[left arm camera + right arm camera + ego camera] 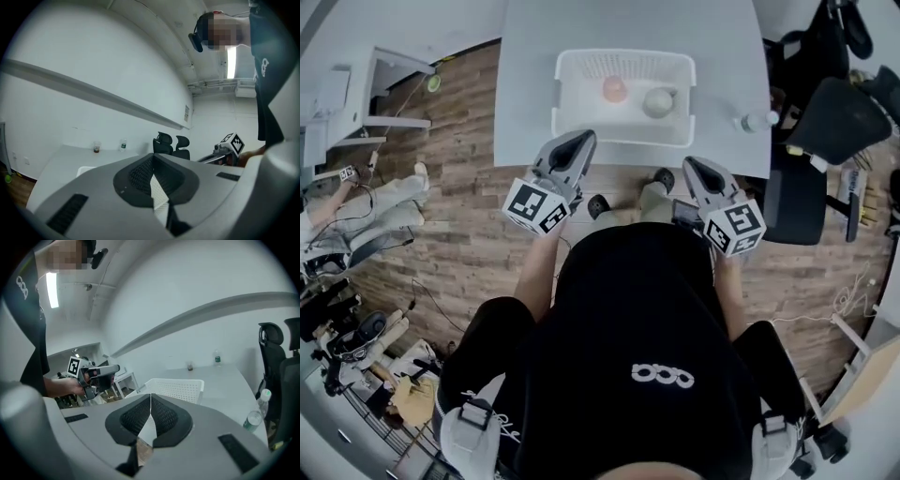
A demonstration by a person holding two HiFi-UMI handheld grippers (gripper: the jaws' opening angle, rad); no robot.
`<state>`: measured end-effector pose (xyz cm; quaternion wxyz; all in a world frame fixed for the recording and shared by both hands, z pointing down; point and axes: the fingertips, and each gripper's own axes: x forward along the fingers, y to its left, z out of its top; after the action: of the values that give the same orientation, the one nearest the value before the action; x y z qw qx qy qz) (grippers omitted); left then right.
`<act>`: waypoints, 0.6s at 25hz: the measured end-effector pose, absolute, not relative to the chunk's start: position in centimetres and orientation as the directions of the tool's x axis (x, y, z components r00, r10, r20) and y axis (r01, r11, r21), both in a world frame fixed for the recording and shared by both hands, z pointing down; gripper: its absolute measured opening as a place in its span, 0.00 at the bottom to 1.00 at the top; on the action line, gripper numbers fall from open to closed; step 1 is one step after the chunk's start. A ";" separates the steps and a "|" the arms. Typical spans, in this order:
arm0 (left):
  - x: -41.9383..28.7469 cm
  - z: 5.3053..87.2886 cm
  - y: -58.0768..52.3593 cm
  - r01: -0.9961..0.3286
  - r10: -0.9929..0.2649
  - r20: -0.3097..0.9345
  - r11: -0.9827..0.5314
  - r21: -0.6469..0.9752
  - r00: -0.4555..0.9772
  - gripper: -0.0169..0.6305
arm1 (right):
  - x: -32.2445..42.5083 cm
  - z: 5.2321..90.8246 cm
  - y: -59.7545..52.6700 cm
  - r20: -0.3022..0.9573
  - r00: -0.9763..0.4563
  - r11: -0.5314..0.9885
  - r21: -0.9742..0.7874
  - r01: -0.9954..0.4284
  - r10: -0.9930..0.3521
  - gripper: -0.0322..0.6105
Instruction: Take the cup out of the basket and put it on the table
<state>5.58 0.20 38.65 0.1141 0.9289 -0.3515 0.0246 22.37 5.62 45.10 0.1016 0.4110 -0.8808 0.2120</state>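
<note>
One white table (525, 75), wood floor (459, 187), black chairs (839, 122).

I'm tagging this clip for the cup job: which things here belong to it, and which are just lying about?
Job:
basket
pink thing and pale thing inside it, one presumably the cup
table
left gripper and right gripper, both shut, empty

Lying about:
bottle at the table's right edge
chair

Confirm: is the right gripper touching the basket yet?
Apart. The head view shows a strip of bare table between the tip of the shut right gripper and the near wall of the basket.
</note>
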 end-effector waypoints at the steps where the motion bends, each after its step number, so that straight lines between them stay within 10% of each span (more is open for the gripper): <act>1: 6.2 38.8 -0.5 -0.674 -0.660 0.137 -0.715 0.187 0.739 0.04 | 23.0 44.9 4.5 0.344 -0.659 0.594 -0.286 -0.752 -0.668 0.09; 15: 12.8 41.7 -5.6 -0.759 -0.722 0.239 -0.636 0.140 0.649 0.04 | 29.2 46.3 -1.9 0.342 -0.730 0.683 -0.267 -0.680 -0.592 0.09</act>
<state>12.75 -5.55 41.65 0.1142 0.9009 -0.4110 0.0805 29.20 -1.93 46.34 0.1145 0.3494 -0.9102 0.1908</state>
